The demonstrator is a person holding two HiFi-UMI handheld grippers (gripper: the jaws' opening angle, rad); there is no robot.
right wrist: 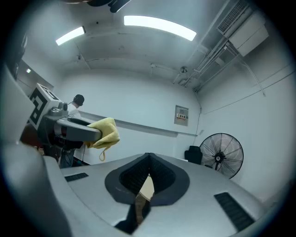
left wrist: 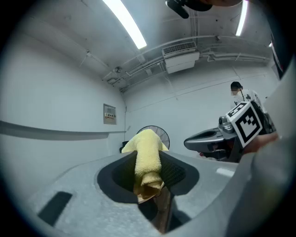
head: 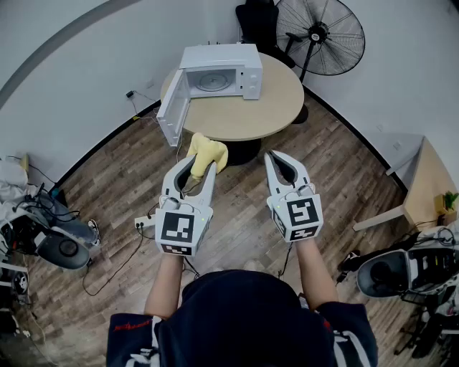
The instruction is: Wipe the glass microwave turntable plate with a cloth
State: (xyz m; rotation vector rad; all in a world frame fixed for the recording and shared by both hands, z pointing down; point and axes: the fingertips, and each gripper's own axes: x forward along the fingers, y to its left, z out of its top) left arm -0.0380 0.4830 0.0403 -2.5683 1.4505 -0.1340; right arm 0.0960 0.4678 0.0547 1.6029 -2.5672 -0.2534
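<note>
A white microwave (head: 215,74) stands on the round table (head: 272,107) with its door (head: 172,107) swung open to the left. The glass turntable plate (head: 214,81) lies inside it. My left gripper (head: 204,159) is shut on a yellow cloth (head: 207,153), held level in the air short of the table. The cloth (left wrist: 148,157) sticks out between the jaws in the left gripper view. My right gripper (head: 278,159) is beside it, shut with nothing in it. In the right gripper view its jaws meet at the tip (right wrist: 148,159), and the left gripper with the cloth (right wrist: 105,132) shows at the left.
A black standing fan (head: 320,32) and a dark chair (head: 258,21) are behind the table. A wooden desk corner (head: 423,190) is at the right. Cables and equipment (head: 50,229) lie on the wooden floor at the left, more gear (head: 409,269) at the right.
</note>
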